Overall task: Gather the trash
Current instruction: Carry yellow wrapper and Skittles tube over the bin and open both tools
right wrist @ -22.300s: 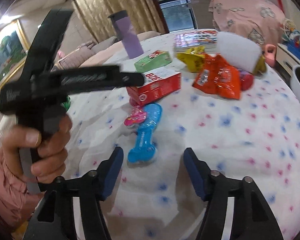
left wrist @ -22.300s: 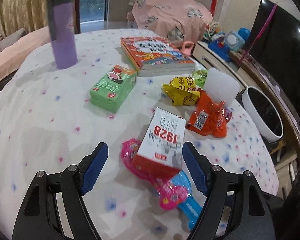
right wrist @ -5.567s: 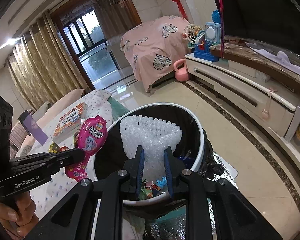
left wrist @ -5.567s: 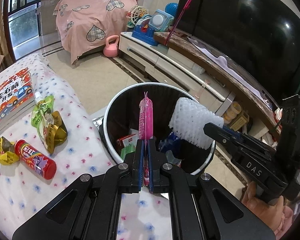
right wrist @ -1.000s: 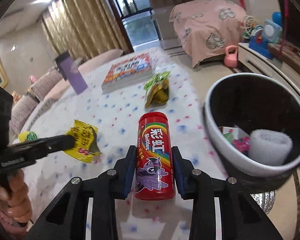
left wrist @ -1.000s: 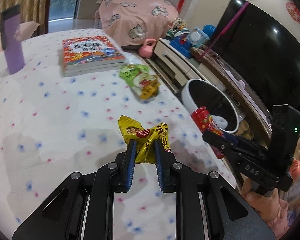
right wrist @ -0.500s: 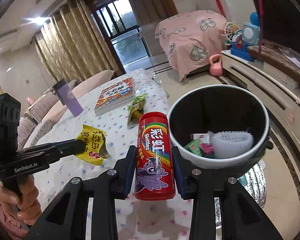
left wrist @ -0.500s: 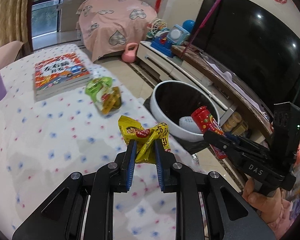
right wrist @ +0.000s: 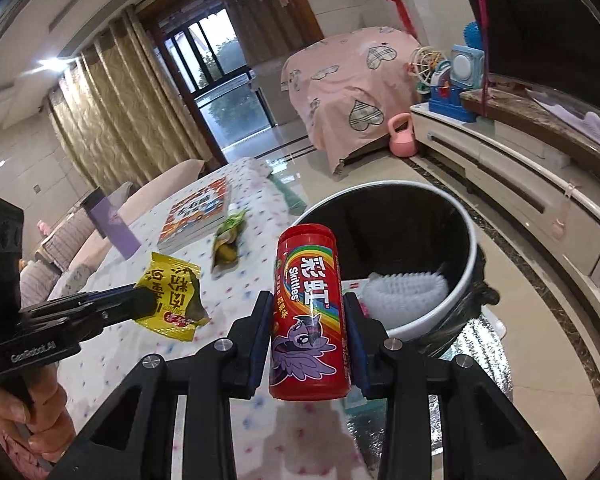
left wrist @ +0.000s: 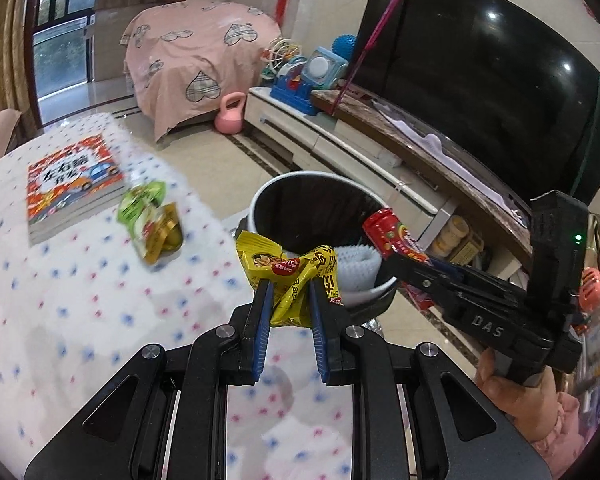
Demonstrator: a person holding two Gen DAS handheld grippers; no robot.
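I am mid-carry, bringing two pieces of trash toward the bin (right wrist: 466,276). My left tongs (left wrist: 287,312) are nearly closed, pinching a crumpled yellow wrapper (left wrist: 290,276) held up in the air just short of the bin's near rim. My right tongs (right wrist: 306,336) are partly closed around a red candy tube (right wrist: 306,316), upright between the pads, also raised near the rim and not yet over the opening. The bin stands on the floor just beside the worktop (left wrist: 80,280), a white round one with a dark liner, and already has a white foam net (right wrist: 404,286) lying inside with other scraps. One green and gold packet (left wrist: 152,220) lies on the worktop beside a book (left wrist: 70,184) (the book does not look like trash). Next, I judge, both hands need to travel on until each item hangs over the opening, then the tongs open and let them fall; the packet waits for another trip.
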